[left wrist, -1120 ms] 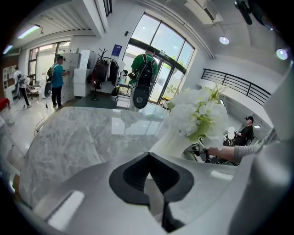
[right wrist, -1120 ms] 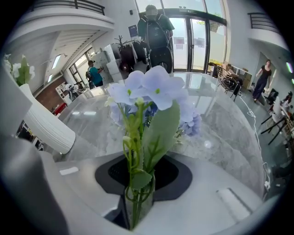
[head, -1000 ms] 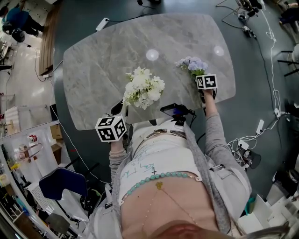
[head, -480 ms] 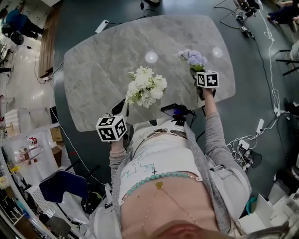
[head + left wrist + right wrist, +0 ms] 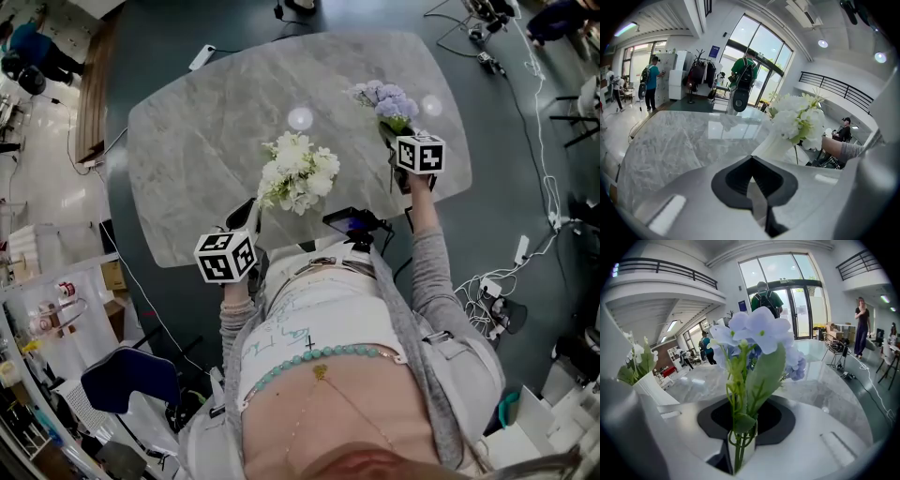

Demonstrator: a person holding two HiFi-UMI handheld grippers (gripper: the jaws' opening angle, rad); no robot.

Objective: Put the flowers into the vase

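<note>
Your right tongs [image 5: 740, 446] are clamped on the green stems of the lilac-blue flowers [image 5: 759, 333]. The stems stand upright out of the pads, with one broad leaf in front and the blooms directly above the tips. These flowers are not in the vase. They are held in these tongs only, with the grey bench [image 5: 206, 141] beyond and below them.

Your left tongs [image 5: 757, 192] are closed to a narrow slit. A thin pale strip sits in that slit and runs on into the white vase [image 5: 776, 140], so they read as gripping the vase at its near, lower end. The vase rises ahead of these tongs and leans to their right. It carries the white flowers [image 5: 799, 115], whose heads sit above and to the right of the tips.

From the right tongs, the vase and its white flowers lie off to the left, well apart from the lilac-blue bunch. In the head view the white bunch is just ahead of the left tongs. The lilac-blue bunch is just ahead of the right tongs, over the far right part of the bench. The vase itself is hidden under the white blooms in that view.

Beyond the bench, several people [image 5: 744, 75] stand near tall glass doors [image 5: 764, 51].
</note>
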